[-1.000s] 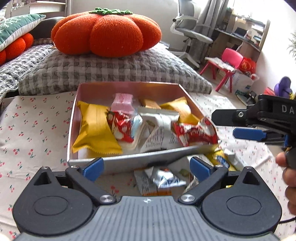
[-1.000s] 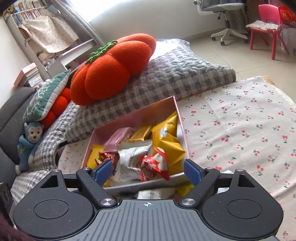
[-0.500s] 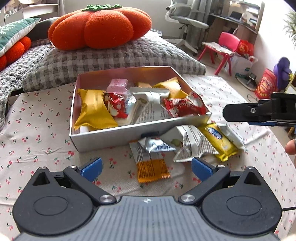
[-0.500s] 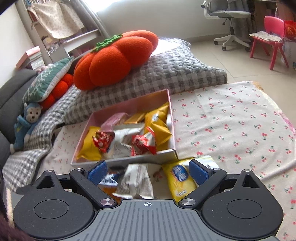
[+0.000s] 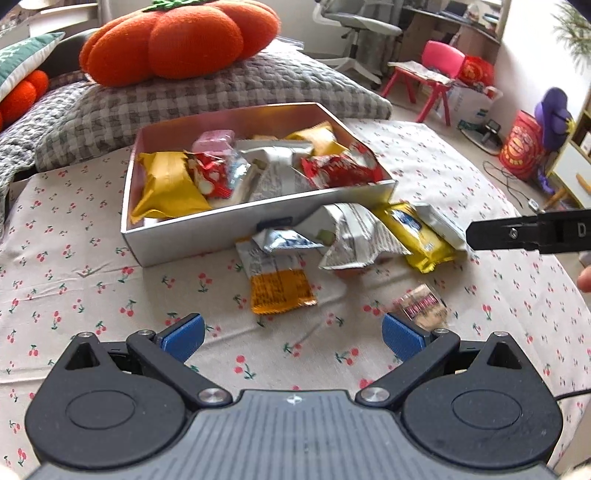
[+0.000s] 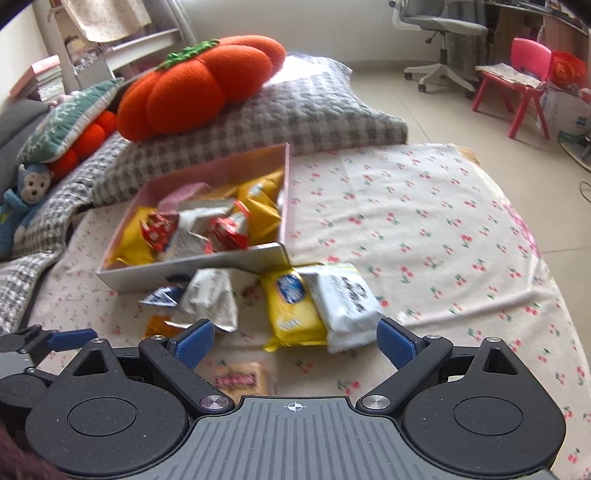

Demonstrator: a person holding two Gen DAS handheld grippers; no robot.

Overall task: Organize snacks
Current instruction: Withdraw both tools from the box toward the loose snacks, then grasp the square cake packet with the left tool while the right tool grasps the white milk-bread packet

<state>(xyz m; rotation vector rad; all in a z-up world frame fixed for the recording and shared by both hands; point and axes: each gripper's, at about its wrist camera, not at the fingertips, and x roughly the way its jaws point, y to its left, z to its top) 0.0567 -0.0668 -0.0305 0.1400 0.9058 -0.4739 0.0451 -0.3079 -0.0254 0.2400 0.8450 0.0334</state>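
Observation:
A silver box with a pink inside (image 5: 207,229) (image 6: 184,267) holds several snack packs on the cherry-print cloth. Loose packs lie in front of it: an orange pack (image 5: 280,290), a grey-white pack (image 5: 356,236) (image 6: 212,295), a yellow pack (image 5: 415,230) (image 6: 293,306), a white pack (image 6: 345,301) and a small pink-labelled pack (image 5: 423,306) (image 6: 240,378). My left gripper (image 5: 291,336) is open and empty, hovering in front of the loose packs. My right gripper (image 6: 293,341) is open and empty, just in front of the yellow and white packs.
An orange pumpkin cushion (image 5: 177,37) rests on a grey checked pillow (image 5: 229,88) behind the box. A blue monkey toy (image 6: 22,206) sits at the left. A pink chair (image 6: 517,77) and an office chair (image 6: 439,33) stand on the floor beyond.
Both grippers have pulled back from the box and risen, so the loose packs in front of it have come into view. Both stay open and empty.

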